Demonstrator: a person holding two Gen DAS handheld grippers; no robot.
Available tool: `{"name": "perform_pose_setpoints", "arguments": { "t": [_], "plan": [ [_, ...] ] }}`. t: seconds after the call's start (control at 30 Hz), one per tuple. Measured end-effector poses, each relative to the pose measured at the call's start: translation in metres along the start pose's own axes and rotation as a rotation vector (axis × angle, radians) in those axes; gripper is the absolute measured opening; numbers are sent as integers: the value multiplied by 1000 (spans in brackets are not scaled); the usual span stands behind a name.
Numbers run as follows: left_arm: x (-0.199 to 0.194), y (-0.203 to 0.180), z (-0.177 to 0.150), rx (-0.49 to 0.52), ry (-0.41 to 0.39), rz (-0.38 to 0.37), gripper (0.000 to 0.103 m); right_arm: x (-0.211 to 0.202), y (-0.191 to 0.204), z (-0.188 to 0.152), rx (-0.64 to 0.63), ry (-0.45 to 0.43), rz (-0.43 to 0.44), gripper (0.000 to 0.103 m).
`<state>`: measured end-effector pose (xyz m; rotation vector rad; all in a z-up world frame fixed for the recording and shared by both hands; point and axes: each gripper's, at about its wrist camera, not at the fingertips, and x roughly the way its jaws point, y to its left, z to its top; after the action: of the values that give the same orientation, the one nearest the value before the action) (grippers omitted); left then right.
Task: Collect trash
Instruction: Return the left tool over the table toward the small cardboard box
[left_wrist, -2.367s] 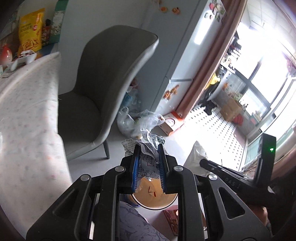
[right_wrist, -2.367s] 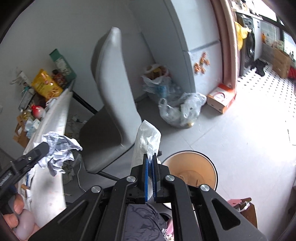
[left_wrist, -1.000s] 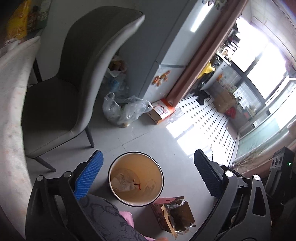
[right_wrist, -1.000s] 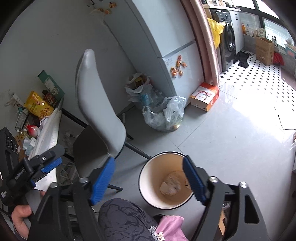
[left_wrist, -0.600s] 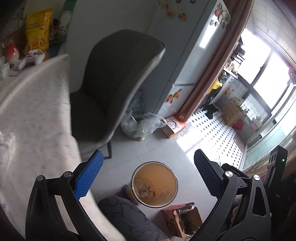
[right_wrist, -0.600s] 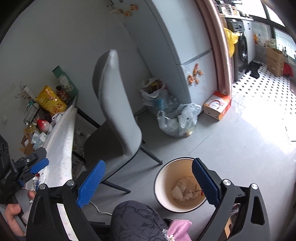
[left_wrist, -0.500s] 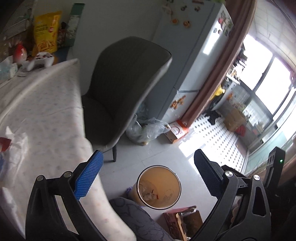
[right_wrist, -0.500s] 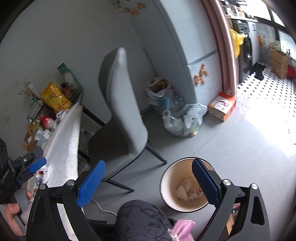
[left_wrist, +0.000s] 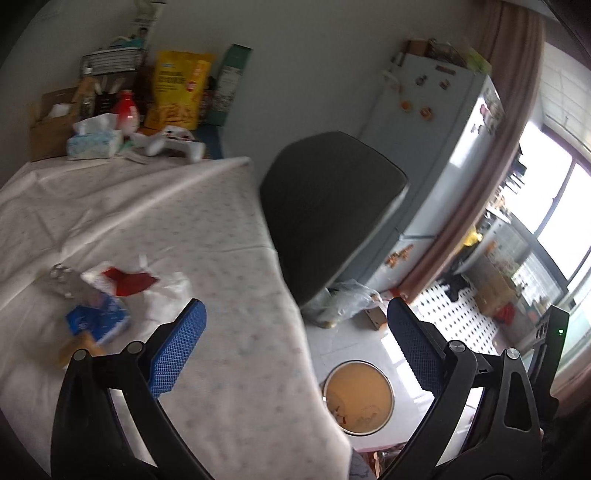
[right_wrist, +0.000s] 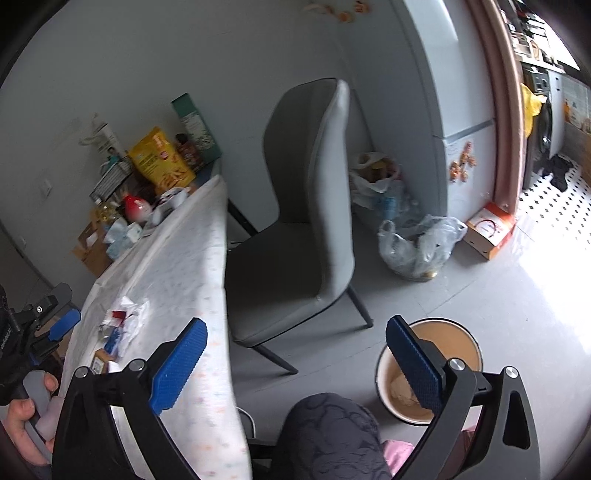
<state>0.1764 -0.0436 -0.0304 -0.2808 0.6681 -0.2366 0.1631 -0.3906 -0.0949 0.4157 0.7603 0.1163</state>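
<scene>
A round trash bin (left_wrist: 357, 398) stands on the floor by the table's edge with crumpled paper inside; it also shows in the right wrist view (right_wrist: 458, 343). Trash lies on the white tablecloth (left_wrist: 166, 206): a red and white wrapper (left_wrist: 127, 278), a blue packet (left_wrist: 99, 321) and crumpled foil (left_wrist: 61, 278). The same pile shows in the right wrist view (right_wrist: 120, 325). My left gripper (left_wrist: 295, 347) is open and empty above the table's edge. My right gripper (right_wrist: 295, 363) is open and empty over the floor between table and bin.
A grey chair (right_wrist: 303, 221) stands at the table's side. Snack bags, a tissue pack and a game controller (left_wrist: 170, 142) crowd the table's far end. Plastic bags (right_wrist: 417, 243) and a cardboard box (right_wrist: 487, 229) sit by the fridge (left_wrist: 436, 147). My knee (right_wrist: 332, 435) is beside the bin.
Both grippers held crumpled trash, then opened over the bin and dropped it in. Both views have since swung left toward the table, bringing the trash pile into view.
</scene>
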Motion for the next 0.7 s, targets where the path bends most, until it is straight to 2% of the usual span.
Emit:
{"name": "perform_pose_setpoints", "arguments": {
  "t": [0.3, 0.7],
  "plan": [
    [-33, 52, -11, -84, -69, 93, 97, 7, 52, -7, -61, 9, 75, 95],
    [-49, 124, -37, -195, -61, 215, 97, 29, 112, -24, -141, 62, 135, 95]
  ]
}}
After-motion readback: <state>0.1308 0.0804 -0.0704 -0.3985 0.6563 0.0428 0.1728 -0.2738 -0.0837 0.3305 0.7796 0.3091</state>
